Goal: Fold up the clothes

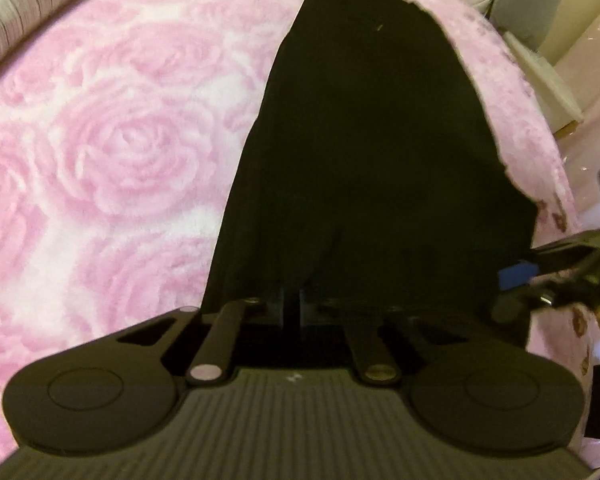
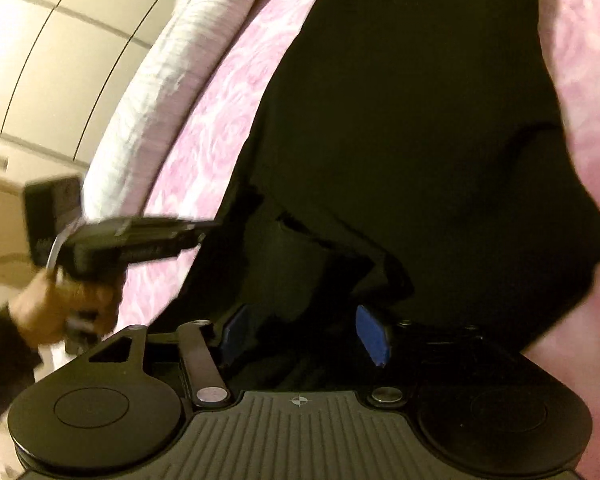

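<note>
A black garment (image 1: 372, 152) lies stretched out on a pink rose-patterned blanket (image 1: 112, 152). My left gripper (image 1: 292, 300) is shut on the garment's near edge, its fingers close together under the cloth. In the right wrist view the same black garment (image 2: 420, 120) fills the middle. My right gripper (image 2: 304, 332) has its blue-padded fingers (image 2: 374, 334) apart, with dark cloth bunched between them. The right gripper also shows at the right edge of the left wrist view (image 1: 556, 272). The left gripper shows at the left of the right wrist view (image 2: 140, 236), held by a hand.
A white ribbed pillow or cover (image 2: 160, 80) lies along the blanket's (image 2: 220, 120) far edge. Pale wardrobe panels (image 2: 40, 60) stand behind it. A grey and white piece of furniture (image 1: 540, 20) stands beyond the bed at the top right.
</note>
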